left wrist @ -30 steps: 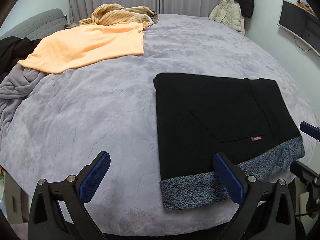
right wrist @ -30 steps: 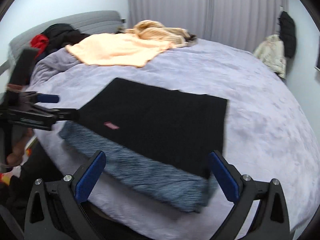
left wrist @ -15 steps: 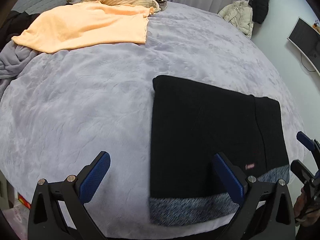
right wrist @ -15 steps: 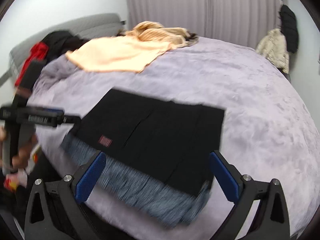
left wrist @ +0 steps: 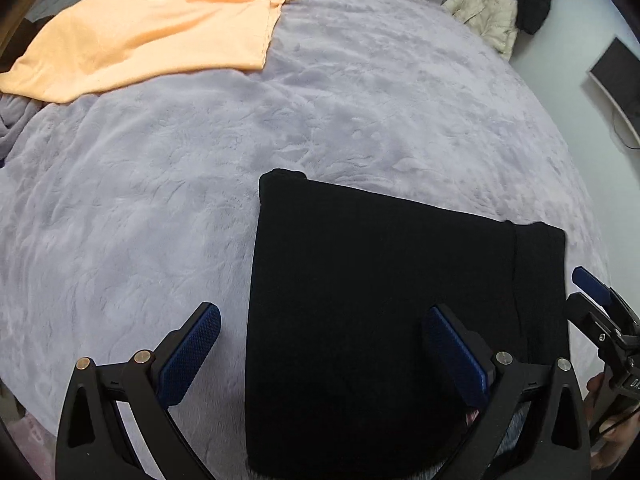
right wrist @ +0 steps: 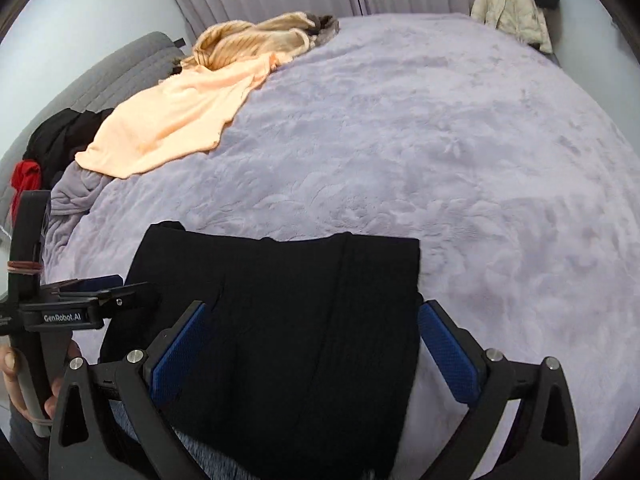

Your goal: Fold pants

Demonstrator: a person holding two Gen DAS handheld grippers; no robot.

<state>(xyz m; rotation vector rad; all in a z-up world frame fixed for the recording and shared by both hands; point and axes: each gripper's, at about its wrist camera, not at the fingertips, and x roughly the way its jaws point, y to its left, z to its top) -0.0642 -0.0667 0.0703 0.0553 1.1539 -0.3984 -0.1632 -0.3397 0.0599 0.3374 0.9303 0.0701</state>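
Observation:
The black pants [left wrist: 380, 300] lie folded flat in a rectangle on the lavender bed, near its front edge; they also show in the right wrist view [right wrist: 288, 320]. Their grey knit waistband [right wrist: 200, 456] peeks out at the near edge. My left gripper [left wrist: 320, 356] is open and empty, low over the pants' near left part. My right gripper [right wrist: 312, 344] is open and empty, straddling the pants' near right part. Each gripper shows in the other's view: the right one [left wrist: 600, 304] at the right, the left one [right wrist: 100, 292] at the left.
The lavender plush bed [left wrist: 160, 200] spreads wide behind the pants. An orange garment [left wrist: 140, 36] and a striped beige one [right wrist: 256, 36] lie at the far left. Dark and red clothes [right wrist: 48, 152] sit on a grey sofa. Coats [right wrist: 512, 4] hang by the curtain.
Both grippers have moved forward and down over the pants, so the pants fill more of both views and the waistband has slipped under the frames' lower edge. Both stay open.

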